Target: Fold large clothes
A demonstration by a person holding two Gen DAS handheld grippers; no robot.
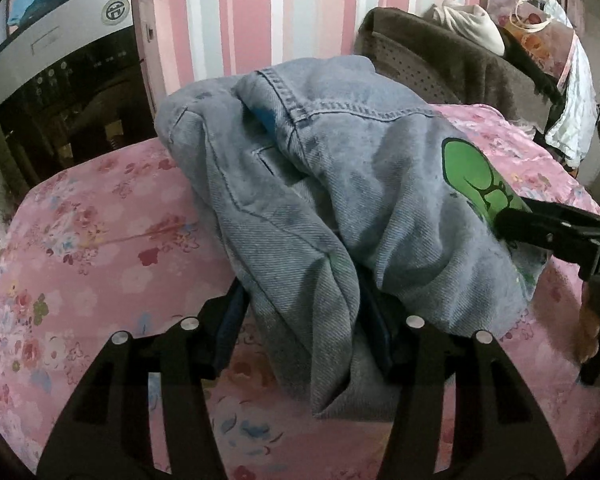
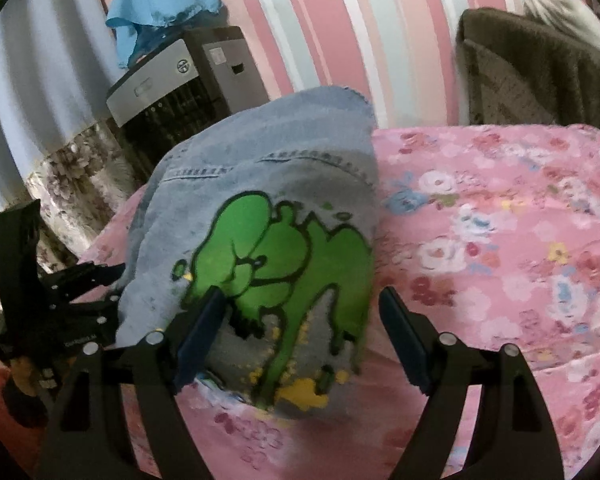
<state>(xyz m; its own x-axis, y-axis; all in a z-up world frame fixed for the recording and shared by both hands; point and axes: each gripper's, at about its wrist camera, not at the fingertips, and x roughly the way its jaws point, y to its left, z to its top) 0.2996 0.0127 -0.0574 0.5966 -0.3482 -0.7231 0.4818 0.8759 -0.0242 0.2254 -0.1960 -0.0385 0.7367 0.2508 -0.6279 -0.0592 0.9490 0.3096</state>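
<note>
Denim jacket (image 1: 320, 184) with green print (image 2: 284, 264) bunched mid-bed on pink floral bedspread (image 1: 80, 240). Left gripper (image 1: 308, 332) jaws clamp a denim fold at 6 o'clock. Right gripper (image 2: 300, 320) jaws wide, straddling the print edge, no squeeze.

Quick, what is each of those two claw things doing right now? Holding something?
Left gripper: closed on a bunched fold of the denim garment.
Right gripper: open, straddling the garment's green print, not clamping it.

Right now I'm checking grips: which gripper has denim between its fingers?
The left gripper: a fold of the denim jacket sits between its fingers. The right gripper is open over the green print.
</note>
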